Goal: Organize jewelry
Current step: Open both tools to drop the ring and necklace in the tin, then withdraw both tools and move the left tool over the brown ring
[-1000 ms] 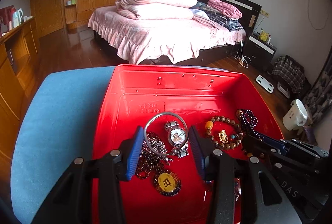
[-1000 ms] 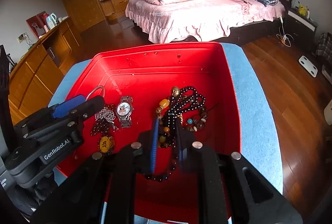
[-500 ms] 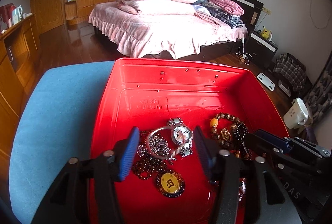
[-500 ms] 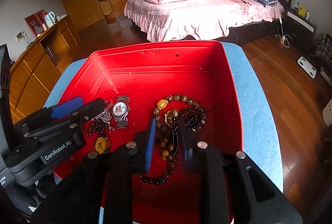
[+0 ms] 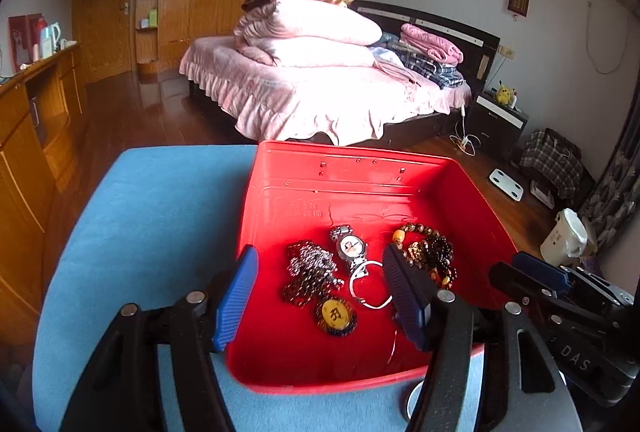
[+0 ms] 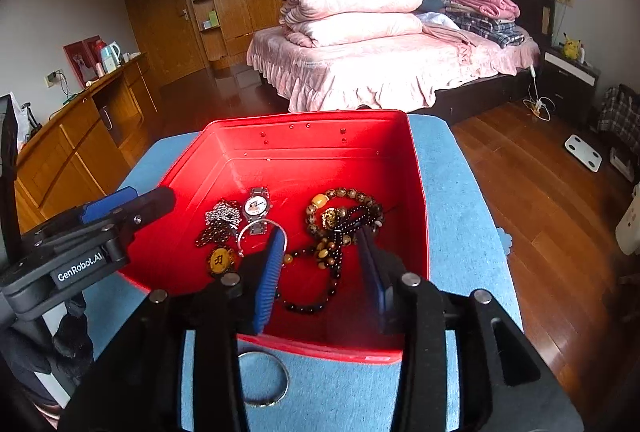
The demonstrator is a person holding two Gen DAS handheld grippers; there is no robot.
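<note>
Left gripper (image 5: 320, 296): I read it as released, jaws spread wide and holding nothing; its left finger sits outside the tray's left wall, its right finger inside the tray over the floor.
Right gripper (image 6: 324, 268): I read it as released as well, jaws apart, both blue pads low inside the near part of the tray, either side of the dark bead strand, not gripping it.
Red tray (image 6: 416, 175): it rests on the blue cloth surface (image 6: 452, 216); all jewelry but one bangle lies on its floor.
Wristwatch (image 5: 351, 247): centre of the tray, face up, just far of the thin ring.
Silver chain (image 5: 310, 272): left of the watch, heaped; the yellow pendant (image 5: 335, 315) lies at its near end.
Thin silver bangle (image 5: 370, 284): inside the tray, touching the watch strap, just left of my left gripper's right finger.
Brown bead bracelet (image 6: 340, 203): right half of the tray, with one amber bead on its left side.
Dark bead necklace (image 6: 332, 264): overlaps the brown bracelet and trails toward the near wall.
Second silver bangle (image 6: 264, 380): outside the tray, flat on the blue cloth, just near of the near wall.
</note>
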